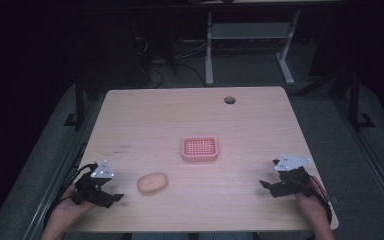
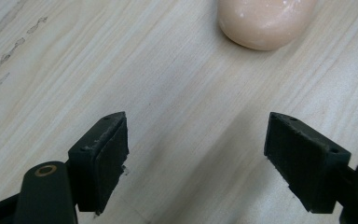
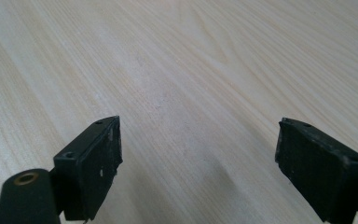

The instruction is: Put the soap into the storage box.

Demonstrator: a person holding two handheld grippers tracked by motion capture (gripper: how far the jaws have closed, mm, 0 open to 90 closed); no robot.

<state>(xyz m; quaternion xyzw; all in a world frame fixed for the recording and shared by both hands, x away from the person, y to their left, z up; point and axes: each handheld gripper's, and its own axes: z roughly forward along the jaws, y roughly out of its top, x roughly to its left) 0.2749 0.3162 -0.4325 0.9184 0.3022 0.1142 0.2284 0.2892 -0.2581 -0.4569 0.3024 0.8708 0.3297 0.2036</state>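
A peach-coloured oval bar of soap point(image 1: 152, 183) lies on the wooden table near the front left. Just left of it my left gripper point(image 1: 114, 197) stands open, low over the table; in the left gripper view the soap point(image 2: 263, 21) sits ahead of the wide-apart jaws, a little to the right. A pink slotted soap dish point(image 1: 199, 148) rests at the table's middle. My right gripper point(image 1: 265, 184) is open near the front right, with bare wood between its fingers point(image 3: 98, 163).
The light wooden table point(image 1: 190, 112) has a round cable hole point(image 1: 229, 100) at the back right. Dark scuff marks point(image 1: 122, 147) lie left of the dish. Beyond the far edge stands a white desk frame point(image 1: 250, 40) on a dark floor.
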